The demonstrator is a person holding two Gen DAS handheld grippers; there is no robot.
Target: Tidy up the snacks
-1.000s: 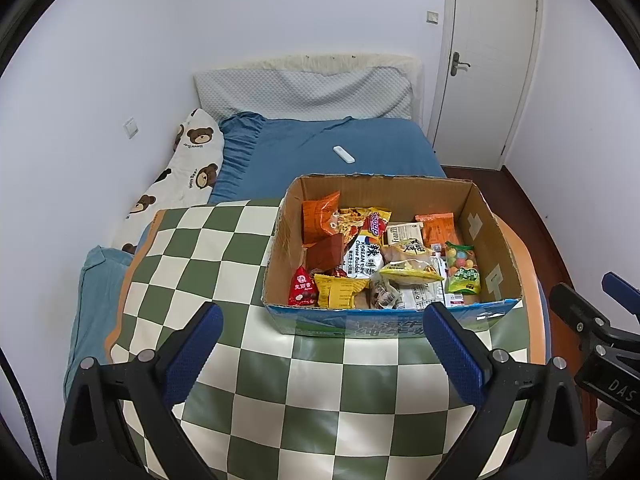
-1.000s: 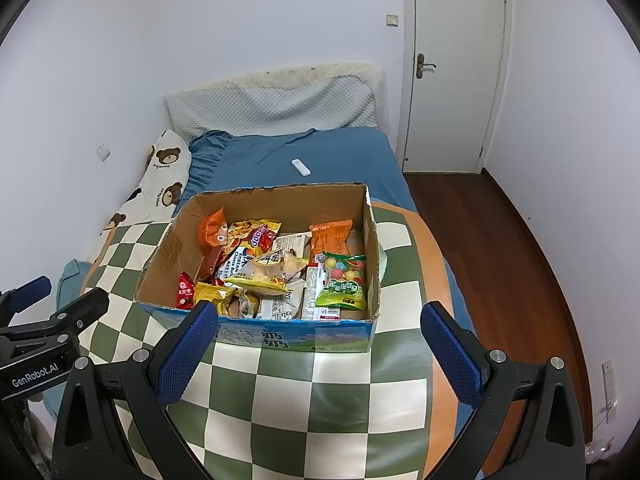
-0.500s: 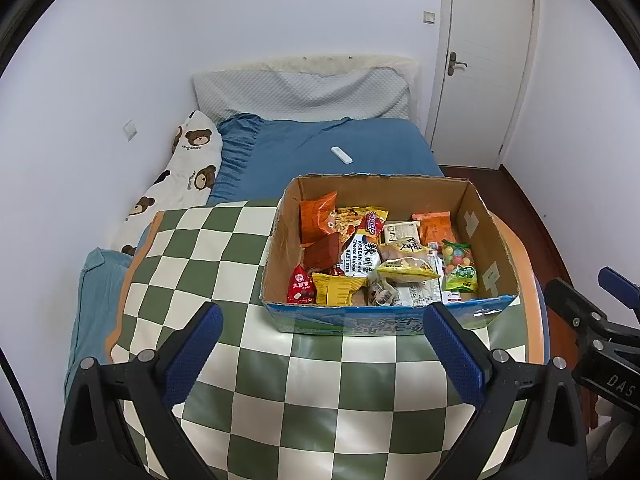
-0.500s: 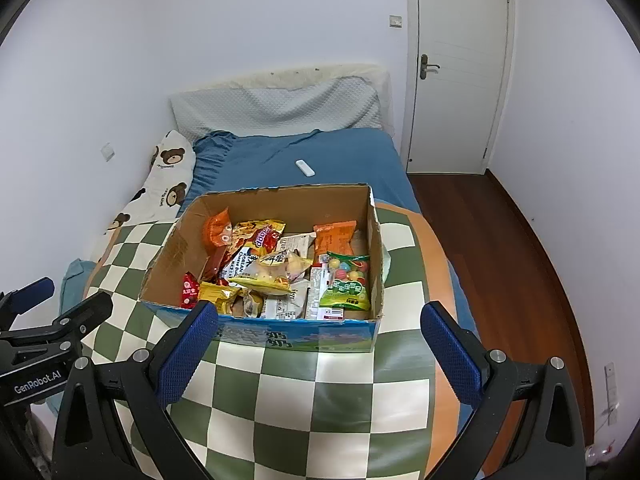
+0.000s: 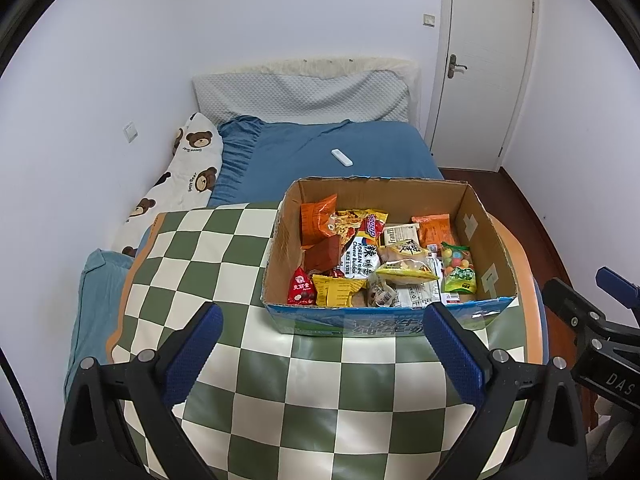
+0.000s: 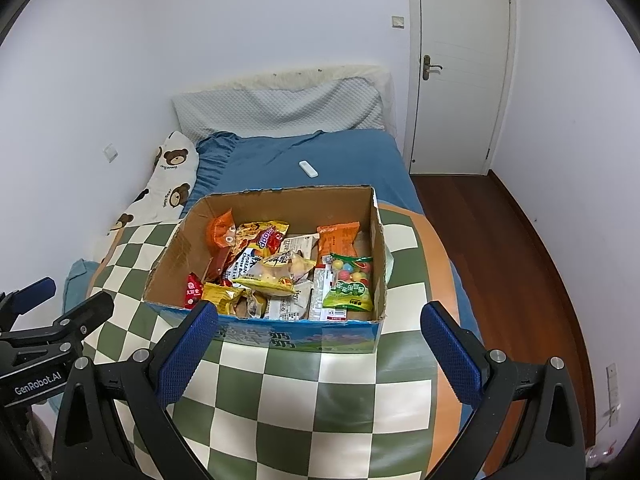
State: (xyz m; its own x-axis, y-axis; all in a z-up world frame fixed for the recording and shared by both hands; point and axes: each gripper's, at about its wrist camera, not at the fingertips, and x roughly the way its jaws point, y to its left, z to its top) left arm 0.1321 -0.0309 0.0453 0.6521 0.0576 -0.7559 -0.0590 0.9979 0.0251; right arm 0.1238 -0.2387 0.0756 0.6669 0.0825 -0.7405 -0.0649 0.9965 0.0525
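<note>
An open cardboard box (image 5: 280, 240) (image 6: 168, 256) stands on a green-and-white checked table (image 5: 288, 384) (image 6: 304, 392). It holds several snack packets: an orange bag (image 5: 316, 220), a white Korean noodle packet (image 5: 362, 258), a green candy bag (image 5: 459, 270) (image 6: 350, 284), a yellow packet (image 5: 336, 289), a small red packet (image 5: 301, 287). My left gripper (image 5: 326, 350) is open and empty, in front of the box. My right gripper (image 6: 320, 354) is open and empty, also in front of the box.
A bed with a blue sheet (image 5: 320, 148) lies behind the table, with a white remote (image 5: 342, 157) on it and a bear-print pillow (image 5: 180, 184) at the left. A white door (image 5: 484, 60) and wooden floor (image 6: 500, 240) are at the right.
Both grippers have drawn slightly up and back; the box sits a little lower and farther in both views. The jaws stay open.
</note>
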